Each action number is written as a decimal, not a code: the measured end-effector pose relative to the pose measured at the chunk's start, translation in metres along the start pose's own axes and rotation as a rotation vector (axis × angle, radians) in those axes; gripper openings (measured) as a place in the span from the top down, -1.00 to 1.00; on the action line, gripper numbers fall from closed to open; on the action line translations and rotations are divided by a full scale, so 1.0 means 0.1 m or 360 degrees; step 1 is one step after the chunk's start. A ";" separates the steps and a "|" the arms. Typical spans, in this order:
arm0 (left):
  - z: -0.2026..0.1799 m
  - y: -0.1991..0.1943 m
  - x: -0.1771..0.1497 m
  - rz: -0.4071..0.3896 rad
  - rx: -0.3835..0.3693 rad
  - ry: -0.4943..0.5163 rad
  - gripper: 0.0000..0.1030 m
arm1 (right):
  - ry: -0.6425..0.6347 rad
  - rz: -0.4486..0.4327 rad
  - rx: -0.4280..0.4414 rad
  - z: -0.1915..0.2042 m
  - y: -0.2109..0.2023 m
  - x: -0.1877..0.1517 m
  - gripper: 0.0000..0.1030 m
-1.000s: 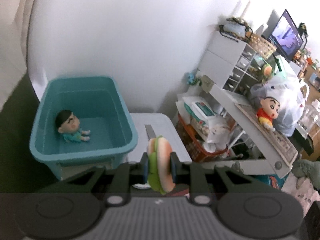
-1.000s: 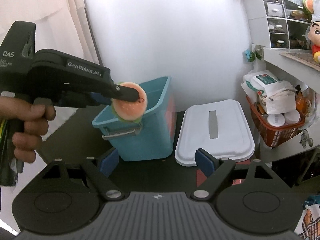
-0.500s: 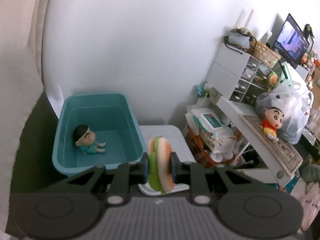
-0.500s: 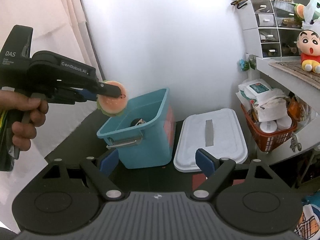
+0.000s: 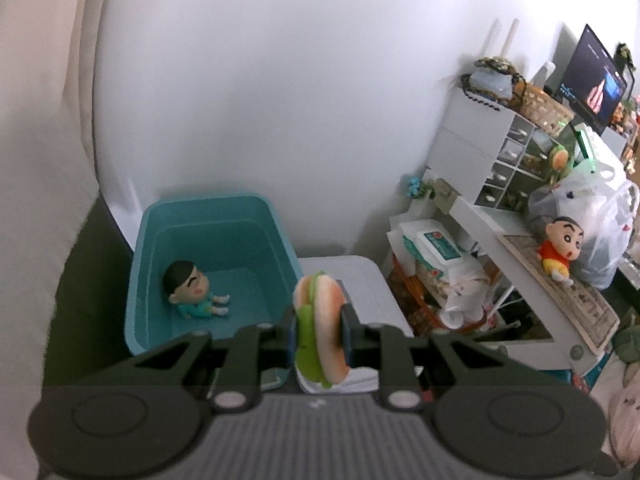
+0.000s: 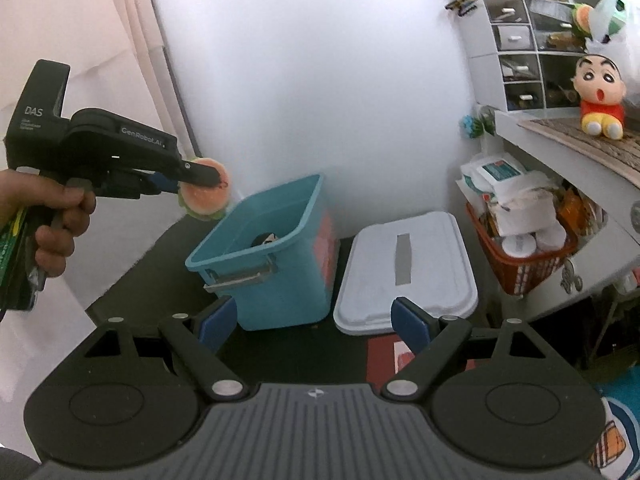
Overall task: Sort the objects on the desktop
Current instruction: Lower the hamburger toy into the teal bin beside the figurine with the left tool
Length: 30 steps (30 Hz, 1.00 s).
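Observation:
My left gripper (image 5: 319,330) is shut on a toy hamburger (image 5: 320,324) with an orange bun and green lettuce. In the right wrist view the left gripper (image 6: 202,184) holds the hamburger (image 6: 206,200) in the air, above and left of the teal bin (image 6: 264,256). A small dark-haired doll in teal clothes (image 5: 192,290) sits inside the bin (image 5: 216,264); only the doll's head (image 6: 266,239) shows over the rim there. My right gripper (image 6: 316,322) is open and empty, low in front of the bin and the white lid (image 6: 404,276).
The white lid lies flat to the right of the bin on a dark mat. An orange basket (image 6: 524,256) of packets stands under a white shelf (image 6: 568,160), which carries a red-shirted doll (image 6: 600,96) and drawer units (image 6: 516,52). A person's hand (image 6: 52,228) grips the left handle.
The left gripper with the hamburger has risen and drawn back to the left, away from the bin. The right gripper's view has pulled back, so the bin looks smaller.

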<state>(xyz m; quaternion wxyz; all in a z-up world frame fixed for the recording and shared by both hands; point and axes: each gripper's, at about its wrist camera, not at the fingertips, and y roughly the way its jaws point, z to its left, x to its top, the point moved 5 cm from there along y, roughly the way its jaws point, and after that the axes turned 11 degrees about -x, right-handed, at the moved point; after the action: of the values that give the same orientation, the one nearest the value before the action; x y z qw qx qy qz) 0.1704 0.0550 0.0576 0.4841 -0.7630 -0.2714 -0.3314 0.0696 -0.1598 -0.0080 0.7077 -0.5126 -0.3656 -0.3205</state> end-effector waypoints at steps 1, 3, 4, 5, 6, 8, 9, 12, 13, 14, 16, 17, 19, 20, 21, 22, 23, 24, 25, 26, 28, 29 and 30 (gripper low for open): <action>0.01 0.01 0.01 0.0002 0.0004 0.0008 0.54 | 0.0011 0.0004 0.0003 -0.02 -0.02 -0.01 -0.70; 0.03 0.04 0.05 0.0008 0.0017 0.0027 0.54 | 0.0030 0.0009 0.0010 -0.04 -0.06 -0.02 -0.70; 0.03 0.05 0.06 0.0012 0.0024 0.0036 0.54 | 0.0034 0.0008 0.0012 -0.05 -0.07 -0.03 -0.71; 0.04 0.07 0.08 0.0015 0.0031 0.0042 0.54 | 0.0035 0.0007 0.0009 -0.06 -0.09 -0.04 -0.71; 0.05 0.10 0.10 0.0020 0.0039 0.0050 0.54 | 0.0031 0.0006 0.0005 -0.06 -0.10 -0.05 -0.72; 0.07 0.15 0.13 0.0027 0.0052 0.0063 0.54 | 0.0019 0.0007 -0.0004 -0.07 -0.11 -0.06 -0.72; 0.08 0.17 0.15 0.0030 0.0056 0.0068 0.54 | 0.0011 0.0007 -0.0006 -0.07 -0.11 -0.06 -0.72; 0.12 0.24 0.20 0.0035 0.0060 0.0076 0.53 | 0.0013 0.0008 -0.0004 -0.08 -0.09 -0.05 -0.72; 0.13 0.27 0.22 0.0036 0.0063 0.0078 0.53 | 0.0018 0.0012 -0.0002 -0.09 -0.08 -0.05 -0.73; 0.15 0.30 0.25 0.0036 0.0071 0.0078 0.53 | 0.0025 0.0017 0.0002 -0.10 -0.07 -0.05 -0.73; 0.20 0.35 0.29 0.0037 0.0085 0.0064 0.53 | 0.0060 0.0041 0.0022 -0.13 -0.05 -0.05 -0.73; 0.23 0.37 0.31 0.0038 0.0086 0.0057 0.53 | 0.0079 0.0050 0.0030 -0.15 -0.05 -0.04 -0.73; 0.28 0.42 0.35 0.0046 0.0104 0.0053 0.53 | 0.0111 0.0061 0.0041 -0.19 -0.05 -0.04 -0.73; 0.30 0.45 0.36 0.0053 0.0117 0.0056 0.53 | 0.0119 0.0058 0.0040 -0.20 -0.05 -0.03 -0.73; 0.32 0.48 0.38 0.0062 0.0130 0.0058 0.53 | 0.0126 0.0055 0.0039 -0.22 -0.05 -0.02 -0.73; 0.34 0.51 0.40 0.0071 0.0142 0.0060 0.53 | 0.0134 0.0053 0.0038 -0.23 -0.06 -0.01 -0.73; 0.36 0.54 0.41 0.0081 0.0154 0.0064 0.53 | 0.0139 0.0052 0.0042 -0.23 -0.05 -0.01 -0.73; 0.39 0.57 0.43 0.0088 0.0166 0.0069 0.53 | 0.0142 0.0054 0.0048 -0.23 -0.05 0.00 -0.73; 0.42 0.60 0.45 0.0096 0.0179 0.0074 0.53 | 0.0144 0.0058 0.0054 -0.24 -0.04 0.00 -0.73; 0.44 0.64 0.47 0.0103 0.0189 0.0079 0.53 | 0.0142 0.0065 0.0060 -0.23 -0.03 -0.01 -0.73; 0.49 0.71 0.52 0.0118 0.0205 0.0087 0.53 | 0.0140 0.0081 0.0075 -0.23 0.00 -0.02 -0.74; 0.52 0.74 0.55 0.0119 0.0208 0.0086 0.53 | 0.0139 0.0090 0.0080 -0.23 0.02 -0.03 -0.74; 0.54 0.77 0.59 0.0119 0.0209 0.0083 0.53 | 0.0142 0.0101 0.0080 -0.23 0.04 -0.04 -0.74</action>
<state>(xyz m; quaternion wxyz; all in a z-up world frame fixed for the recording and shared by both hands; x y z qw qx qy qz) 0.2776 0.0804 0.0427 0.5521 -0.7302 -0.2513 -0.3144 0.0750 -0.1806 -0.0184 0.7457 -0.4914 -0.3252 -0.3110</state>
